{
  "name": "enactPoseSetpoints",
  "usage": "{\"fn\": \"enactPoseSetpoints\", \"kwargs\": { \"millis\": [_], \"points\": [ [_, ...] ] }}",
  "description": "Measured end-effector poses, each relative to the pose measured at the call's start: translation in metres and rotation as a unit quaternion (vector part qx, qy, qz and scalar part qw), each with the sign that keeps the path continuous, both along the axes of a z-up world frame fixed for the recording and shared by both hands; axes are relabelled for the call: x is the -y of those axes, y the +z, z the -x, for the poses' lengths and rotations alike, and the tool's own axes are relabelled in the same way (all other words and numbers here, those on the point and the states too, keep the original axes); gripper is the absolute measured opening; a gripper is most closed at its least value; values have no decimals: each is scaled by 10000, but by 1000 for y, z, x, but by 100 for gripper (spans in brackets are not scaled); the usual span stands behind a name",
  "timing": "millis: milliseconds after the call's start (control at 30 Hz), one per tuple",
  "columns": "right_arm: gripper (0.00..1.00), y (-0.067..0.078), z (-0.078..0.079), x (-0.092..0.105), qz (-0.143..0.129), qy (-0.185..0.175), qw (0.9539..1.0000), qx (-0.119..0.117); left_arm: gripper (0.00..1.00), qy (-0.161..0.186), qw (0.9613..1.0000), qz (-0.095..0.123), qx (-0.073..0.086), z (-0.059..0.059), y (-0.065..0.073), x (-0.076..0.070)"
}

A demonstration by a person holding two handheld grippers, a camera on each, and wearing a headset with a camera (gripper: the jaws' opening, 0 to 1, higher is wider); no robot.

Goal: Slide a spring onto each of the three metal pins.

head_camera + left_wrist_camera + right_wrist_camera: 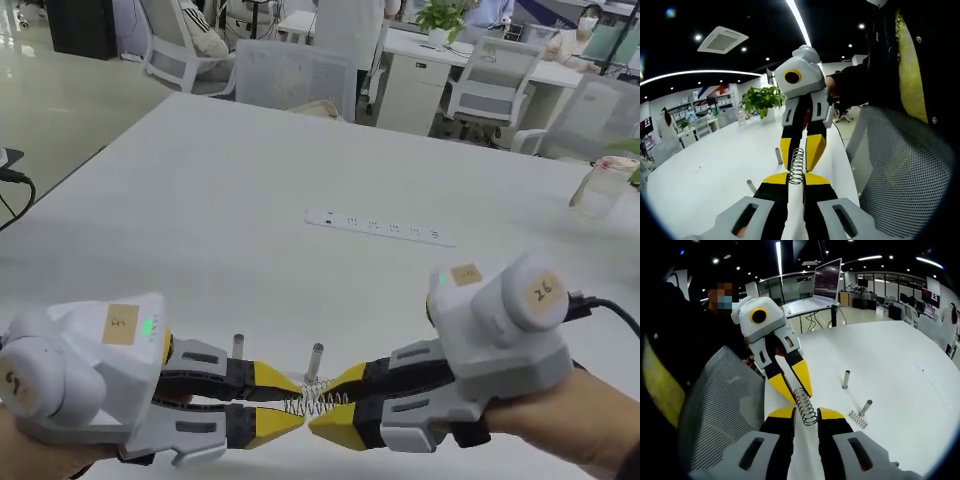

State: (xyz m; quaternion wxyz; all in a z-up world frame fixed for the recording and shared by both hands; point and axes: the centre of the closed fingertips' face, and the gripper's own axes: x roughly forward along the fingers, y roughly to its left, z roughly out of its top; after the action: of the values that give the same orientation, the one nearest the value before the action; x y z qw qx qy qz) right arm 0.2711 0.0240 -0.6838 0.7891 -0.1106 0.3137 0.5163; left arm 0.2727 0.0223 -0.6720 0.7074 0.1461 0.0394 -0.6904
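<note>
Left tool point(290, 402) and right tool point(328, 405) meet tip to tip low over the white worktop point(300, 160). One spring point(308, 403) spans the gap between them. Each tool is closed on one end of it, the left jaws nearly together, the right jaws with a narrow gap. Two metal pins stand upright just beyond the tips: near pin point(866, 407) and far pin point(845, 379). A second spring point(856, 418) lies on the worktop just beside the near pin's foot. A power strip point(375, 225) lies farther back.
</note>
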Motion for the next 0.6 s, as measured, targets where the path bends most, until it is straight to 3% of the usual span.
{"fn": "enactPoseSetpoints", "kwargs": {
  "millis": [300, 600],
  "points": [
    [11, 2, 0, -1, 24, 26, 10000, 34, 2, -6, 10000, -1, -30, 0, -2, 0],
    [10, 7, 1, -4, 239, 166, 9995, 134, 2, 7, 10000, 21, -57, 0, -2, 0]
  ]
}}
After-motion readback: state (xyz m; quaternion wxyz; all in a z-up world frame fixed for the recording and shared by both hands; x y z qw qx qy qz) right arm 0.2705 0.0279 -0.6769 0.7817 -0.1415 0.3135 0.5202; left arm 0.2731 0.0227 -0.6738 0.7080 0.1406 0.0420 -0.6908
